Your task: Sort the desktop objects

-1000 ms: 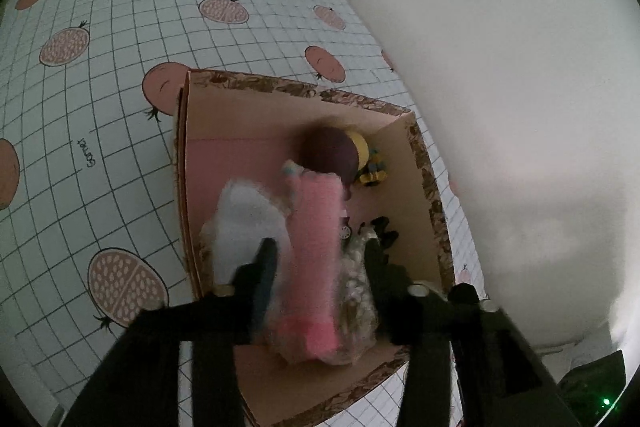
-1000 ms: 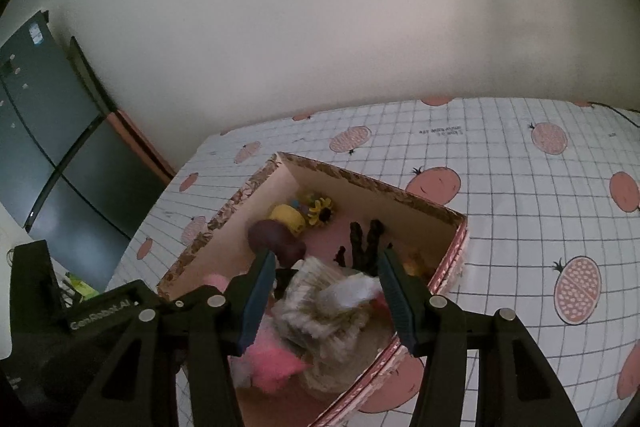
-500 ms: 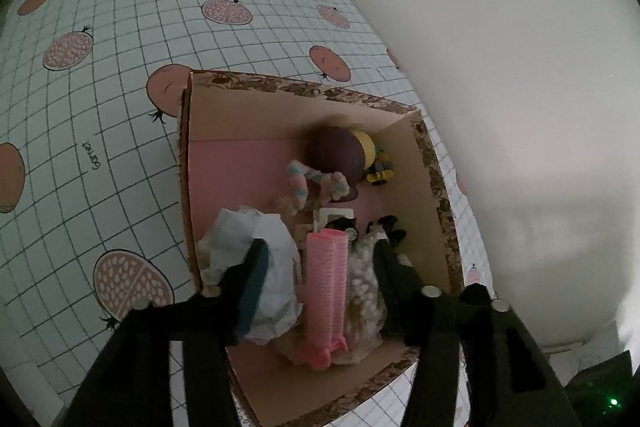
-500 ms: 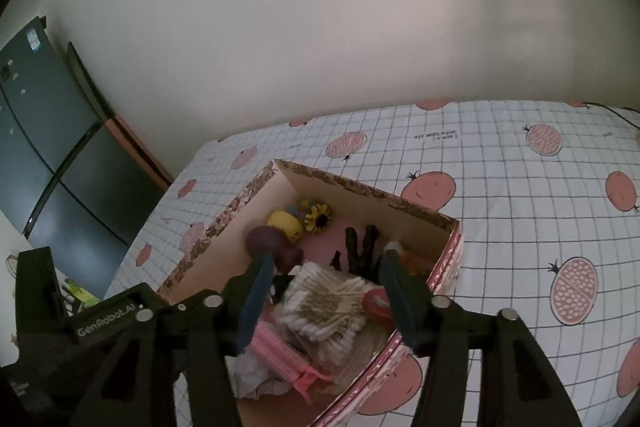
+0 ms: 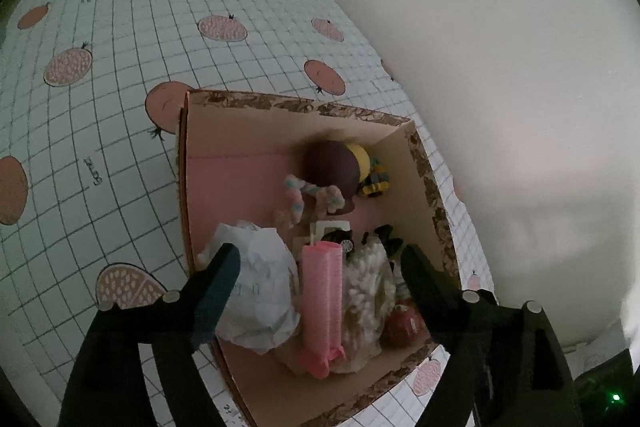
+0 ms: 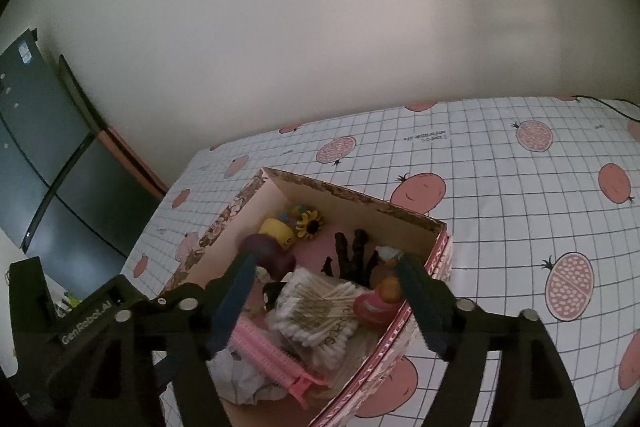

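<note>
Both sets of tongs, the left gripper [image 5: 320,267] and the right gripper [image 6: 324,281], are spreading apart with nothing pinched, poised over the box [image 5: 182,187] on the table. The pink hair roller [image 5: 322,291] lies at its near end between crumpled paper [image 5: 260,287] and cotton swabs [image 6: 320,311]; light, ribbed, best gripped mid-length

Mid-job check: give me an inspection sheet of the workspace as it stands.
Surface: gridded tablecloth with fruit prints.
Job's things: open box holding pink hair clip, cotton swabs, crumpled paper, purple toy, sunflower.
Clutter: nothing seen outside the box.
Grippers: left gripper and right gripper above the box, jaws opening, gripping nothing.
Cables: black cable at the table's far edge.
Surroundings: plain wall, dark cabinet.
</note>
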